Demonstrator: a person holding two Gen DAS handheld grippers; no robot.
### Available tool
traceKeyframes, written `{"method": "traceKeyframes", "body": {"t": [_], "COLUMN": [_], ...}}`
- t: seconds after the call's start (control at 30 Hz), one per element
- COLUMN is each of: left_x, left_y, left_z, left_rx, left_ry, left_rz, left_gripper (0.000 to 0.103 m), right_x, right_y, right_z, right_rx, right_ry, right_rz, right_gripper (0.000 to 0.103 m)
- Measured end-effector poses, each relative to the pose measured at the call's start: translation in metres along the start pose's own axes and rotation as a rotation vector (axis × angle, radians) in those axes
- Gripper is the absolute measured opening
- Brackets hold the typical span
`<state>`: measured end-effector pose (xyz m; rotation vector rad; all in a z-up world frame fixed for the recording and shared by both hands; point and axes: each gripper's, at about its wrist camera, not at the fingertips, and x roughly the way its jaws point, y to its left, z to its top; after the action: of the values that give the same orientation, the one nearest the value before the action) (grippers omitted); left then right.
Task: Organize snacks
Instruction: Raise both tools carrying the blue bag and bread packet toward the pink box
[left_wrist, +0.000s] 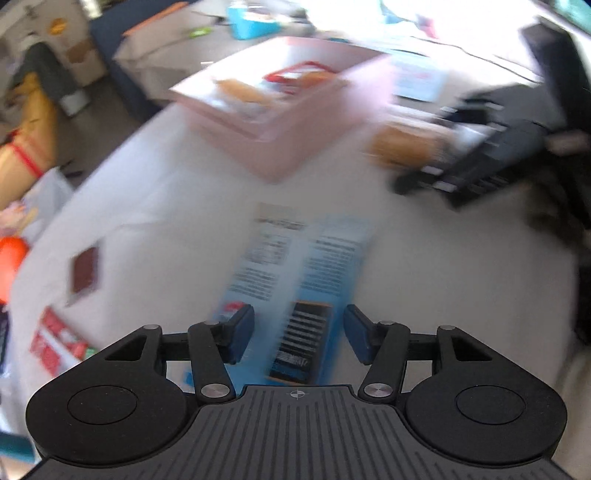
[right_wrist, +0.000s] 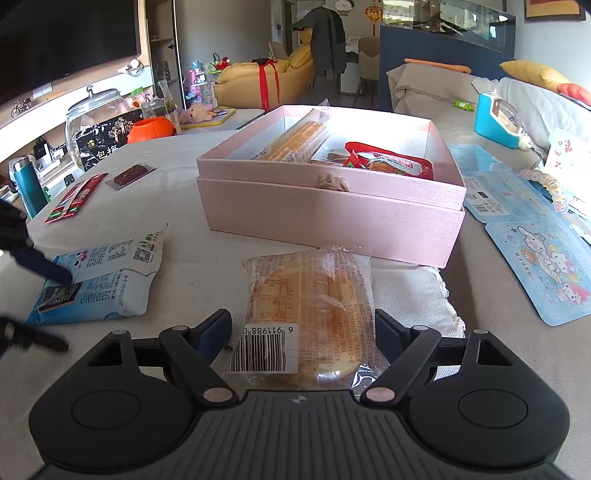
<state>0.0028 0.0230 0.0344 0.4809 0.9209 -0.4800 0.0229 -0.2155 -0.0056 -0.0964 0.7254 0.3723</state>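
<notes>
A pink box (right_wrist: 332, 218) stands open on the white table, holding a long orange packet (right_wrist: 299, 138) and a red packet (right_wrist: 388, 160); it also shows blurred in the left wrist view (left_wrist: 295, 122). My right gripper (right_wrist: 303, 332) is open with its fingers on either side of a clear-wrapped bread packet (right_wrist: 314, 306) lying in front of the box. My left gripper (left_wrist: 299, 332) is open over a blue and white snack bag (left_wrist: 295, 269), fingers either side of it. That bag (right_wrist: 99, 284) and the left fingers (right_wrist: 48, 269) show at the left of the right wrist view.
A small dark red snack (right_wrist: 129, 175) and a red stick packet (right_wrist: 74, 199) lie at the table's far left. Blue cartoon-printed sheets (right_wrist: 546, 266) lie on the right. A glass jar (right_wrist: 96, 129), an orange bowl (right_wrist: 151, 129) and a teal bottle (right_wrist: 31, 188) stand beyond the left edge.
</notes>
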Motion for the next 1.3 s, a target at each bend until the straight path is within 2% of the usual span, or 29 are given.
{"method": "traceKeyframes", "body": {"t": [0.07,0.13,0.2,0.3,0.5,0.57,0.63,0.73,0.83,0.9,1.07,1.3], "left_x": [0.009,0.016,0.019,0.021,0.025,0.026,0.03,0.041,0.047,0.047,0.046,0.033], "left_y": [0.014,0.022,0.024,0.026,0.03,0.04,0.054,0.074,0.092,0.097,0.081,0.055], "left_z": [0.005,0.009,0.013,0.016,0.021,0.023,0.023,0.02,0.015,0.012,0.014,0.006], "left_rx": [-0.052,-0.083,-0.105,-0.145,-0.138,-0.138,-0.149,-0.212,-0.325,-0.356,-0.311,-0.392], "left_ry": [0.0,0.006,0.0,0.004,0.0,0.002,0.01,0.025,0.006,-0.019,0.002,-0.012], "left_rz": [0.016,0.0,-0.02,-0.089,-0.096,-0.067,-0.036,-0.027,-0.074,-0.069,-0.024,-0.03], "left_gripper": [0.059,0.062,0.077,0.097,0.096,0.09,0.088,0.091,0.092,0.091,0.092,0.089], "right_x": [0.0,0.0,0.0,0.0,0.0,0.0,0.0,0.0,0.0,0.0,0.0,0.003], "right_y": [0.0,0.0,0.0,0.0,0.001,0.001,0.002,0.002,0.003,0.003,0.003,0.002], "right_z": [0.0,0.0,0.0,0.0,0.0,0.0,0.0,0.0,0.0,0.0,0.0,0.005], "right_rx": [-0.001,-0.002,-0.002,-0.002,-0.003,-0.004,-0.005,-0.005,-0.006,-0.006,-0.005,0.011], "right_ry": [0.001,0.001,0.001,0.001,0.002,0.002,0.003,0.003,0.004,0.004,0.004,0.021], "right_rz": [0.0,-0.002,-0.001,0.0,-0.001,-0.001,-0.001,0.0,0.001,0.0,0.001,0.017], "right_gripper": [0.083,0.083,0.083,0.083,0.084,0.085,0.085,0.086,0.086,0.087,0.087,0.087]}}
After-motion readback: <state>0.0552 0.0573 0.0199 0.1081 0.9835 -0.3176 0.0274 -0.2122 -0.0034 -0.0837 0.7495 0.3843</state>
